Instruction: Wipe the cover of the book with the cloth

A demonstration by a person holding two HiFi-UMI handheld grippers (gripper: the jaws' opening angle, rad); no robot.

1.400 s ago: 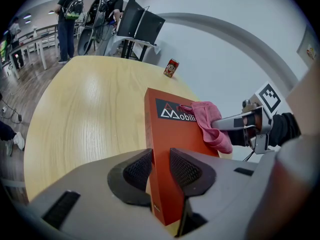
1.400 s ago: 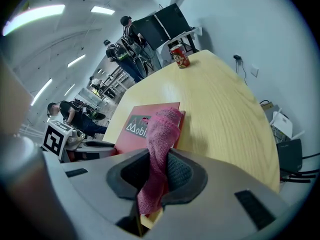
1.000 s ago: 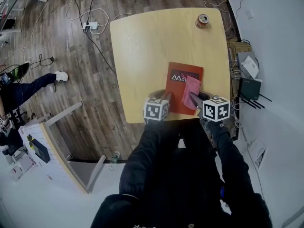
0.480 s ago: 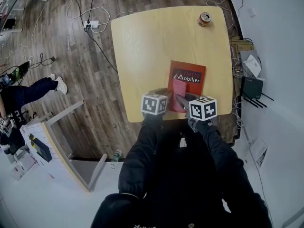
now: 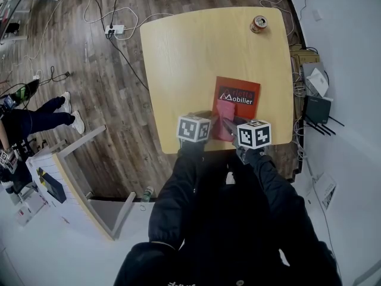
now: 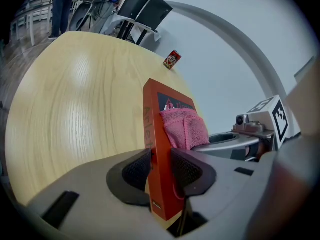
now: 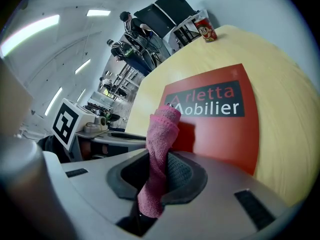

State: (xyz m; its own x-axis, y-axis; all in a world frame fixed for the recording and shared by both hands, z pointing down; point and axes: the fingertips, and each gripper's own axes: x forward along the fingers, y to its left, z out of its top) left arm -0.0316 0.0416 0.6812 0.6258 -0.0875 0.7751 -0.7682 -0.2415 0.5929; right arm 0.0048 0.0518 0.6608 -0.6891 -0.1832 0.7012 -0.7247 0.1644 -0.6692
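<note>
My left claw [image 6: 160,170] is clamped on the near left edge of the orange-red book [image 6: 155,134], one pad on either face, and my right claw [image 7: 157,173] just beside it pinches the pink cloth [image 7: 160,134], whose bunched free end lies on the near part of the cover. The book lies flat near the near edge of the pale wooden table [image 5: 190,58], toward its right side. The cloth sits between my two claws and hides part of the cover from my left claw's camera. Far off, by the table's far right corner, stands a small red can [image 5: 258,24], well apart from the book. My right gripper view reads the cover's print, "Arletta Mobilier", whereas my left gripper view sees the book almost edge-on. Only the head view shows the dark wood floor with its cables and power strip [image 5: 114,31] to the far left, a person's legs [image 5: 41,113] at the left, and a black box [image 5: 315,109] on the right.
</note>
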